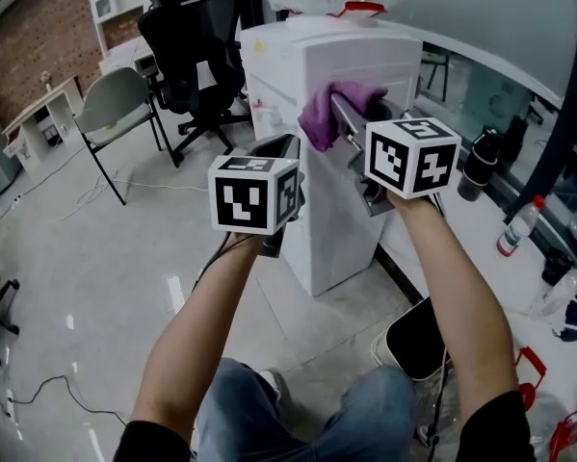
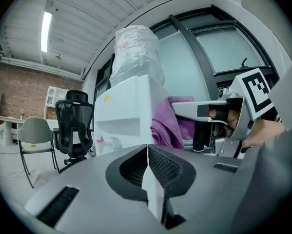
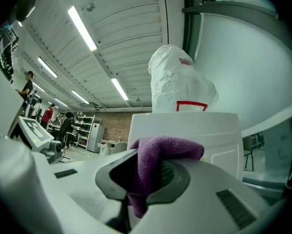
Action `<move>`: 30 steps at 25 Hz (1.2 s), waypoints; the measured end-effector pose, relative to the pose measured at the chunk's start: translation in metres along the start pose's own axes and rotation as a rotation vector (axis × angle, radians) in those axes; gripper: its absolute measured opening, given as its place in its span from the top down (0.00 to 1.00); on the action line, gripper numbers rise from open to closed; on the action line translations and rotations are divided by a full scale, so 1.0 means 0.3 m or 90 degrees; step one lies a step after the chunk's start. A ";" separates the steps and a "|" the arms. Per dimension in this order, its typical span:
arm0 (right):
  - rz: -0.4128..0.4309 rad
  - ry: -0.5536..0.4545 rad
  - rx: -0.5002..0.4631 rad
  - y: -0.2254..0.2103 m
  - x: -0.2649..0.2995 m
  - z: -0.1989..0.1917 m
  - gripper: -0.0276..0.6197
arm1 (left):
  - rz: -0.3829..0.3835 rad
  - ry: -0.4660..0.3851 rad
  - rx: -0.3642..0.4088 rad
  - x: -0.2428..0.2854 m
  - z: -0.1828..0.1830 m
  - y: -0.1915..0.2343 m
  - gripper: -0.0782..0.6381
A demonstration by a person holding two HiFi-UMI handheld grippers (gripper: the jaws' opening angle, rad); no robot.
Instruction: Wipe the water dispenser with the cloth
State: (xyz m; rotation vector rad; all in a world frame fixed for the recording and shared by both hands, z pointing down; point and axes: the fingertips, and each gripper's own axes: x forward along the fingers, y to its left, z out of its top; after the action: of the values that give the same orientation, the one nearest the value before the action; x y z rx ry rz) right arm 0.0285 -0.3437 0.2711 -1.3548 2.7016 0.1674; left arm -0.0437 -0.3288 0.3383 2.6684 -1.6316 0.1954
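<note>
Centrally, in the head view's upper middle, the right gripper (image 1: pixel 344 115) pinches the purple cloth (image 1: pixel 319 123) at the upper front of the white water dispenser (image 1: pixel 331 219), apparently positioned for wiping. The left gripper (image 2: pixel 146 152), jaws pressed together on nothing, hangs lower left, seemingly idle.

The cloth (image 1: pixel 319 123) in the right gripper (image 1: pixel 348 115) is purple. Just ahead of it, the water dispenser (image 1: pixel 312 191) is plain white, topped by a milky-white plastic bag (image 3: pixel 177 77) with a red handle (image 1: pixel 363 8). Both grippers carry cubes with black-and-white square markers. The left gripper (image 2: pixel 147 162) is grey with black ribbed pads. Beyond it stands a black office chair (image 1: pixel 194 41).
</note>
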 end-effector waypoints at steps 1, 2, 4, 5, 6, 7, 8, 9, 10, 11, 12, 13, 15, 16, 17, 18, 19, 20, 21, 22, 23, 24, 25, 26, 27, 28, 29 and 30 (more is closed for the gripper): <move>-0.001 0.006 0.004 -0.001 -0.005 -0.030 0.90 | 0.002 0.002 0.001 0.000 -0.017 -0.001 0.85; -0.001 0.010 0.011 -0.003 -0.009 -0.061 0.90 | 0.003 0.004 0.002 0.001 -0.032 -0.002 0.85; -0.001 0.021 0.023 -0.004 -0.018 -0.128 0.90 | 0.006 0.008 0.002 0.005 -0.064 -0.007 0.85; 0.000 0.029 0.027 -0.001 -0.022 -0.166 0.90 | 0.006 0.010 0.001 0.006 -0.082 -0.010 0.85; 0.001 0.037 0.029 0.002 -0.026 -0.207 0.90 | 0.007 0.011 0.002 0.007 -0.100 -0.013 0.85; 0.001 0.046 0.031 0.006 -0.031 -0.249 0.90 | 0.007 0.013 0.003 0.008 -0.117 -0.018 0.85; 0.001 0.054 0.034 0.008 -0.035 -0.290 0.90 | 0.007 0.014 0.005 0.012 -0.135 -0.024 0.85; 0.000 0.061 0.038 0.009 -0.040 -0.329 0.90 | 0.006 0.017 0.007 0.015 -0.153 -0.030 0.85; 0.000 0.067 0.043 0.010 -0.045 -0.365 0.90 | 0.004 0.022 0.009 0.019 -0.172 -0.036 0.85; -0.001 0.074 0.049 0.012 -0.049 -0.400 0.90 | 0.003 0.027 0.009 0.023 -0.193 -0.040 0.85; -0.001 0.080 0.053 0.014 -0.053 -0.434 0.90 | 0.002 0.032 0.009 0.025 -0.214 -0.043 0.85; -0.001 0.087 0.056 0.016 -0.058 -0.467 0.90 | 0.003 0.037 0.010 0.028 -0.236 -0.046 0.85; -0.003 0.100 0.060 0.016 -0.068 -0.530 0.90 | 0.004 0.046 0.013 0.034 -0.279 -0.051 0.85; -0.004 0.106 0.065 0.016 -0.073 -0.560 0.90 | 0.004 0.049 0.013 0.037 -0.298 -0.056 0.85; -0.004 0.112 0.071 0.016 -0.077 -0.589 0.90 | 0.003 0.052 0.011 0.038 -0.316 -0.061 0.85; -0.005 0.117 0.079 0.016 -0.081 -0.618 0.90 | 0.001 0.055 0.010 0.039 -0.332 -0.068 0.85; -0.005 0.122 0.085 0.017 -0.086 -0.646 0.90 | -0.001 0.058 0.009 0.040 -0.347 -0.073 0.85; -0.006 0.127 0.090 0.018 -0.089 -0.675 0.90 | -0.002 0.059 0.009 0.041 -0.360 -0.077 0.85; -0.008 0.133 0.096 0.019 -0.093 -0.703 0.90 | -0.003 0.060 0.010 0.042 -0.371 -0.079 0.85; -0.009 0.140 0.102 0.019 -0.097 -0.731 0.90 | -0.004 0.061 0.009 0.044 -0.383 -0.081 0.85; -0.011 0.146 0.108 0.020 -0.101 -0.761 0.90 | -0.005 0.062 0.007 0.045 -0.395 -0.083 0.85; -0.012 0.153 0.114 0.020 -0.106 -0.791 0.90 | -0.005 0.064 0.004 0.045 -0.408 -0.086 0.85; -0.014 0.161 0.120 0.020 -0.112 -0.822 0.90 | -0.006 0.066 0.002 0.046 -0.422 -0.090 0.85; -0.016 0.169 0.124 0.020 -0.117 -0.853 0.90 | -0.007 0.069 0.000 0.046 -0.437 -0.093 0.85; -0.018 0.178 0.128 0.021 -0.122 -0.886 0.90 | -0.008 0.073 -0.002 0.046 -0.453 -0.094 0.85; -0.020 0.187 0.132 0.023 -0.126 -0.920 0.90 | -0.008 0.077 -0.004 0.046 -0.469 -0.095 0.85; -0.022 0.197 0.135 0.026 -0.131 -0.954 0.90 | -0.009 0.081 -0.006 0.046 -0.485 -0.094 0.85; -0.024 0.206 0.138 0.027 -0.136 -0.988 0.90 | -0.010 0.085 -0.006 0.047 -0.499 -0.092 0.85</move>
State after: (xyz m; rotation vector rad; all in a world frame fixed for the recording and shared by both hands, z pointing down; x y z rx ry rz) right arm 0.0305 -0.3510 0.5704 -1.4747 2.8352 -0.3686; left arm -0.0281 -0.3178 0.4899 2.5975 -1.5684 0.3550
